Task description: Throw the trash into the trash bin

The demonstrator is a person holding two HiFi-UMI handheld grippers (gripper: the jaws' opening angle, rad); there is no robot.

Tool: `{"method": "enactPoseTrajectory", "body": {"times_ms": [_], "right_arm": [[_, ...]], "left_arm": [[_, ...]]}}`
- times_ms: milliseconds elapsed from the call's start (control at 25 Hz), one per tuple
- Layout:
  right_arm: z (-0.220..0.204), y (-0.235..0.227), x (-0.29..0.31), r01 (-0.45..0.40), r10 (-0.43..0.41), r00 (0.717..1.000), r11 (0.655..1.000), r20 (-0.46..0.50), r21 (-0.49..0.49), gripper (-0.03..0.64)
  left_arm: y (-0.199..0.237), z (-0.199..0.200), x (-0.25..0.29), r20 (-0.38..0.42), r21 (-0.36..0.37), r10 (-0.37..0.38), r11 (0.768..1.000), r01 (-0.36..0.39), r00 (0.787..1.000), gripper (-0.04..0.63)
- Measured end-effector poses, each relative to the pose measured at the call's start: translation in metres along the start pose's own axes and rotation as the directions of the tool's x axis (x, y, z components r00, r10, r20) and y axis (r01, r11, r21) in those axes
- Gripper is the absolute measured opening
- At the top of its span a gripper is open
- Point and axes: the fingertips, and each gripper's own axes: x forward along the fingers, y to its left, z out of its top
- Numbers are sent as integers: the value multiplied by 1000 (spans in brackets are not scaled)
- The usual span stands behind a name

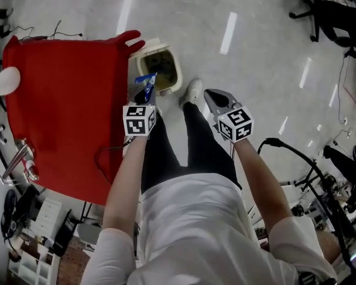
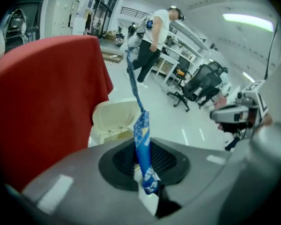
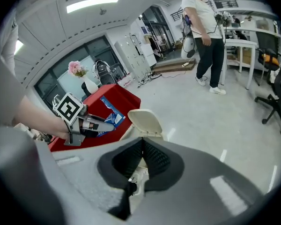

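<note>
The red-cloth-covered desk (image 1: 59,111) stands just beside the cream plastic trash bin (image 1: 173,57), whose lid is up to receive. My left hand-held gripper (image 1: 147,92) hangs over the bin's near edge, clamped on a crumpled blue wrapper (image 2: 143,144) ready to drop. My right hand-held gripper (image 1: 212,95), closed on nothing, hangs near the bin.

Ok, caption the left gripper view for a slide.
Left gripper pinches a blue wrapper with the open cream trash bin ahead.

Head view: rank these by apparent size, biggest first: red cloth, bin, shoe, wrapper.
1. red cloth
2. bin
3-4. shoe and wrapper: they look alike, and the wrapper is nearer the camera, so unranked.
</note>
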Motion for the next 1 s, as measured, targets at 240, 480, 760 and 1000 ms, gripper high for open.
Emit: {"method": "enactPoseTrajectory", "body": {"times_ms": [240, 480, 760, 1000], "right_arm": [[-26, -7, 41, -23, 23, 1000, 999, -6, 34, 2], [-52, -9, 75, -39, 40, 999, 996, -5, 79, 2], [-82, -24, 124, -50, 52, 999, 994, -16, 97, 2], [-99, -28, 140, -45, 48, 999, 992, -22, 114, 2]], "left_arm": [[20, -23, 47, -8, -21, 10, 1000, -10, 1000, 55], [39, -47, 80, -16, -34, 14, 999, -15, 1000, 55], [65, -69, 121, -22, -58, 1, 998, -3, 1000, 67], [69, -76, 137, -15, -73, -51, 996, 50, 999, 230]]}}
